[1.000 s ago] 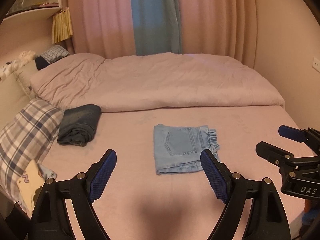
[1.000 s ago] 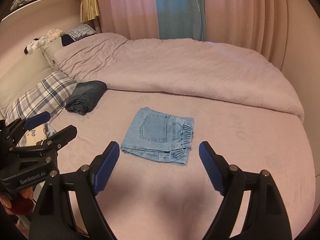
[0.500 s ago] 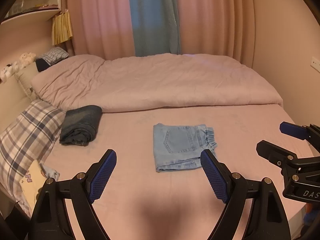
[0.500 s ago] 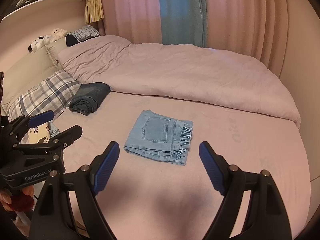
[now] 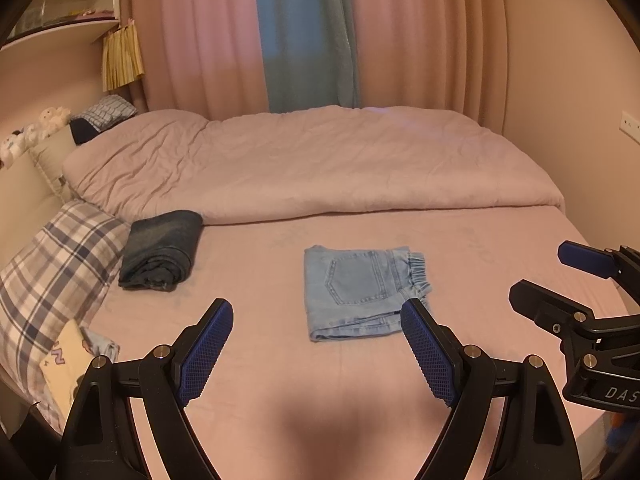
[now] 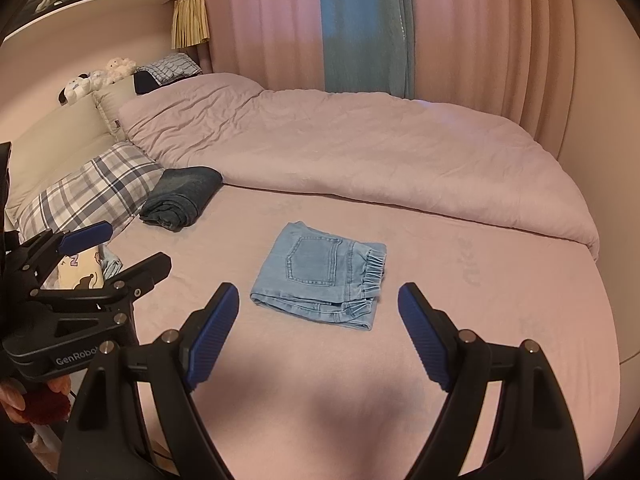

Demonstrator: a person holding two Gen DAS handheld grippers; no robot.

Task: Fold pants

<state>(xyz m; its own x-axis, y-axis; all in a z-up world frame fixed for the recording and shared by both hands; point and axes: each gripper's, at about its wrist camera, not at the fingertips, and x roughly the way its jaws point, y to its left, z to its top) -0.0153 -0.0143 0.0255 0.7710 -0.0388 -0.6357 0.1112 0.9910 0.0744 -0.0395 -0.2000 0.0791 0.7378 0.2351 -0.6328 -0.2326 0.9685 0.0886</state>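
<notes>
The pants (image 5: pixel 362 290) are lying folded on the bed (image 5: pixel 500 240), near its middle. Behind the pants, a duvet (image 5: pixel 312 164) is lying across the far half of the bed. To the left of the pants, well apart from them, a jeans bundle (image 5: pixel 162 250) is sitting against the duvet's near edge. Left of the pants again, beyond that bundle, a pillow (image 5: pixel 52 264) is lying at the bed's side. In front of the pants, the left gripper (image 5: pixel 316 320) and right gripper (image 6: pixel 318 300) are hovering over the bed, each with fingers spread wide, neither touching the pants.
</notes>
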